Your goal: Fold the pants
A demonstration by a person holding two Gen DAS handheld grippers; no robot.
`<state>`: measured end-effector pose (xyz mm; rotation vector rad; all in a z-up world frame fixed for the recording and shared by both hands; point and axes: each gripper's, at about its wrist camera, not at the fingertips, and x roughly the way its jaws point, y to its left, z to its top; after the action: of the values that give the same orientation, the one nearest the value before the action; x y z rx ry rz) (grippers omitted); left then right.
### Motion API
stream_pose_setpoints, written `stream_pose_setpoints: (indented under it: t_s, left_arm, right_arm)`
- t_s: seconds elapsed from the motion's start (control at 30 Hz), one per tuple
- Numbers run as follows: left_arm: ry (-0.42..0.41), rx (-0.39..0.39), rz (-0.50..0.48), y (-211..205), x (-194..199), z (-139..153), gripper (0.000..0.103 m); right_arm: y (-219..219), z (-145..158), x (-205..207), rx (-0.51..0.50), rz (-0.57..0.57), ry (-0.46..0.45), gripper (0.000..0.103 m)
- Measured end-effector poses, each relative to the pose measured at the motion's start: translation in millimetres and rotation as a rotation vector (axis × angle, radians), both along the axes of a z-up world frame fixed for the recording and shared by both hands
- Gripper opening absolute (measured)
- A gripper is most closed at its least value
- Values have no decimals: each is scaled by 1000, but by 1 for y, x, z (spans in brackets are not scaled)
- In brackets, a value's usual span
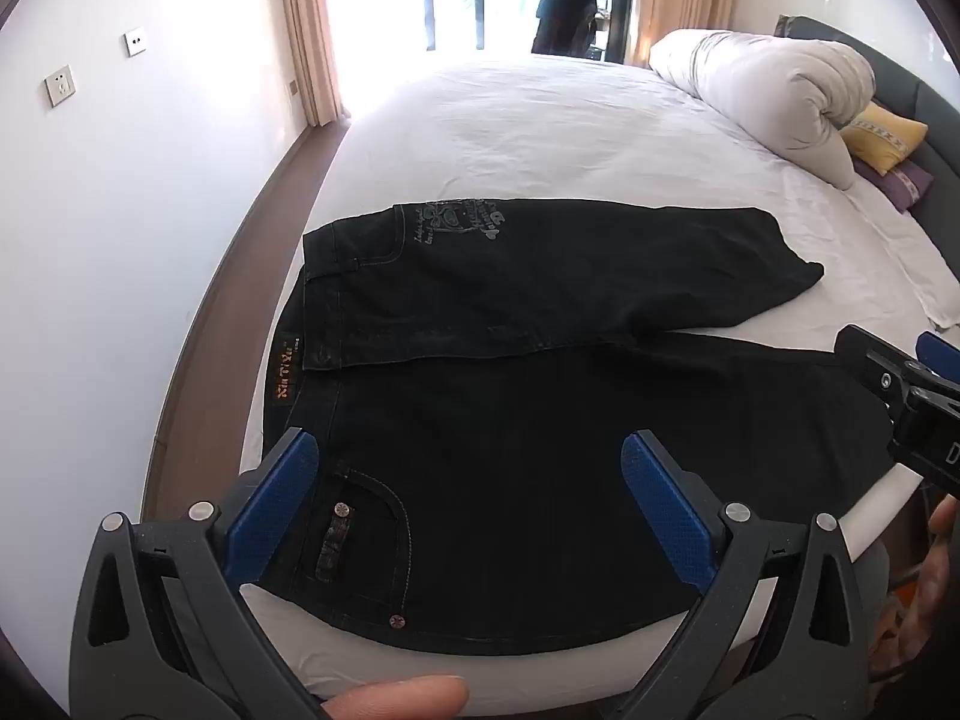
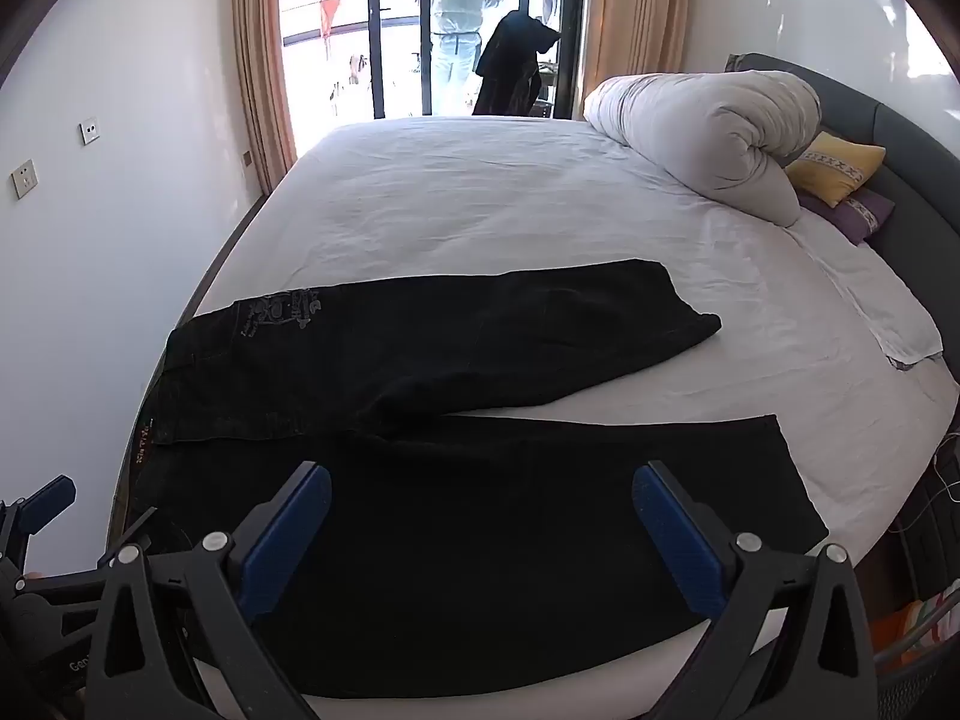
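Beyond pants [image 2: 456,510], rolled duvet [image 2: 708,132]

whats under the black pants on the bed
The black pants lie flat on the white sheet of the bed, one leg folded across the waist. Only sheet shows around them; whatever is directly beneath the fabric is covered and cannot be seen.
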<state>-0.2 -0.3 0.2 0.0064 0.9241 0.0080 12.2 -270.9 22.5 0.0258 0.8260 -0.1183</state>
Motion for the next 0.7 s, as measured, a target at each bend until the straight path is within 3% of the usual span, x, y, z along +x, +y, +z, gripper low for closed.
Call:
stream_pose_setpoints:
  t_s: [0.7]
  left_arm:
    - [-6,-1,-1,1,1,-2,103]
  right_arm:
    - [2,-1,1,-12,3,6,103]
